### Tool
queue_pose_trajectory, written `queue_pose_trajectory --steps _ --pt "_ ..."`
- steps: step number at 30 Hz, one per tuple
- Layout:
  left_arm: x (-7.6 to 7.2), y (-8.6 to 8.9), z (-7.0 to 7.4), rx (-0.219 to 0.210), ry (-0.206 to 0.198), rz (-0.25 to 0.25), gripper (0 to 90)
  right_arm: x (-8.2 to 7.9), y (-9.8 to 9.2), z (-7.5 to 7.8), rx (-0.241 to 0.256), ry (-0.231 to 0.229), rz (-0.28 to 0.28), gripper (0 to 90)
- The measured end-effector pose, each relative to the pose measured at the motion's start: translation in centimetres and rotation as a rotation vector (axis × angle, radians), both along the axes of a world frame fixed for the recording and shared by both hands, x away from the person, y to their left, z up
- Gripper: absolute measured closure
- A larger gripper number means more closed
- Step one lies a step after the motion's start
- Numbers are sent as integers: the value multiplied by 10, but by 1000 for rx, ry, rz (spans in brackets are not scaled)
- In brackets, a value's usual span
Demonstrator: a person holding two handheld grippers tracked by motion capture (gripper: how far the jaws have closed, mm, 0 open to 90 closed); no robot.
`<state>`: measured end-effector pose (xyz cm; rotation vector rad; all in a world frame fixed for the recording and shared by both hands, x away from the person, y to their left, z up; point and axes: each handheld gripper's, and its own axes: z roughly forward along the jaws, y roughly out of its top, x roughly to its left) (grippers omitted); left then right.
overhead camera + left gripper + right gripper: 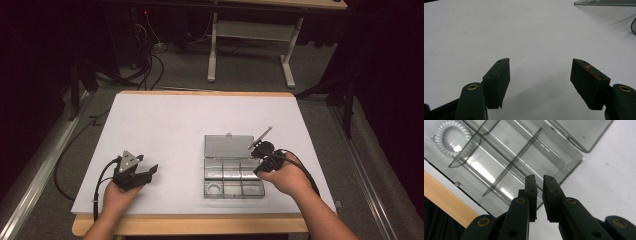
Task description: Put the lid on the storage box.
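Partly cropped, a coiled ring [452,138] sits in the organizer box [564,162]

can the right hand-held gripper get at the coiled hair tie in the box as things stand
Probably yes. The box lies open with its lid folded back, so the hair tie sits uncovered in a near-left compartment. The right hand-held gripper hovers at the box's right edge, jaws nearly closed; it must cross over and open.

White table [165,130] with a wooden edge; behind it a desk frame [250,35] on grey floor [310,120] — cables [150,60] trailing at left.
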<state>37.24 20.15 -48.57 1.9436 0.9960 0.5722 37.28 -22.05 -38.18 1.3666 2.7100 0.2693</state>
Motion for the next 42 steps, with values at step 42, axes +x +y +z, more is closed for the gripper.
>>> queue_pose_trajectory --steps 42 --pt "-1 0 0 -8 -7 0 328 -4 -72 -27 -17 -47 -204 740"
